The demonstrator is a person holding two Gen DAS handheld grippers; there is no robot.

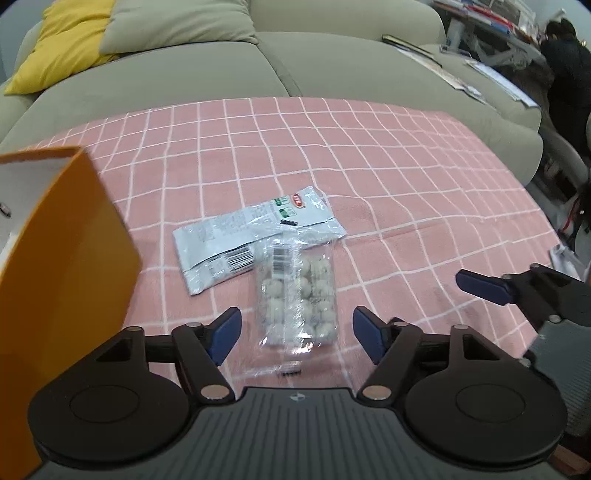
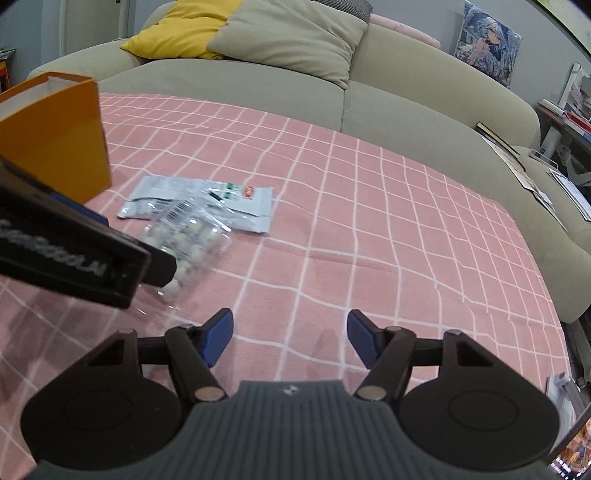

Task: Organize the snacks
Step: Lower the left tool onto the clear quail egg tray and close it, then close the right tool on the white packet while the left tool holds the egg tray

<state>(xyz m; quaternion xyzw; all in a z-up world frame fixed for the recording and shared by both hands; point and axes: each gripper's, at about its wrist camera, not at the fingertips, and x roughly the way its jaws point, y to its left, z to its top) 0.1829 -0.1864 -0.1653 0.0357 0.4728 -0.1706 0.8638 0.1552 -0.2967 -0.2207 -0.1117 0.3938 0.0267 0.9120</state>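
There are two snack packets on the pink cloth with a white grid pattern (image 1: 406, 177), and one orange cardboard box with a white inside (image 1: 70, 236), open at the top, standing at the left side of the cloth.

The first packet is a clear plastic packet of small pale round snacks (image 1: 299, 299). In the left wrist view its long axis runs almost straight away from the camera, with the barcode label at the far end and a transparent sealed edge at the near end. The second is a flat silver-grey foil packet with a red logo and green marks (image 1: 255, 236). Its long axis lies diagonally, the logo end pointing far right and the barcode end near left. The far end of the clear packet lies over the edge of the foil packet, so the two touch.

The left gripper (image 1: 295, 332) has its two blue-tipped fingers apart, one on each side of the near part of the clear packet, and they do not press it. The right gripper (image 2: 290, 338) is also spread wide and holds nothing, over bare cloth to the right of both packets.

Behind the cloth there is one beige sofa (image 2: 406, 99) with one yellow cushion (image 2: 177, 33) and one beige cushion (image 2: 291, 37).
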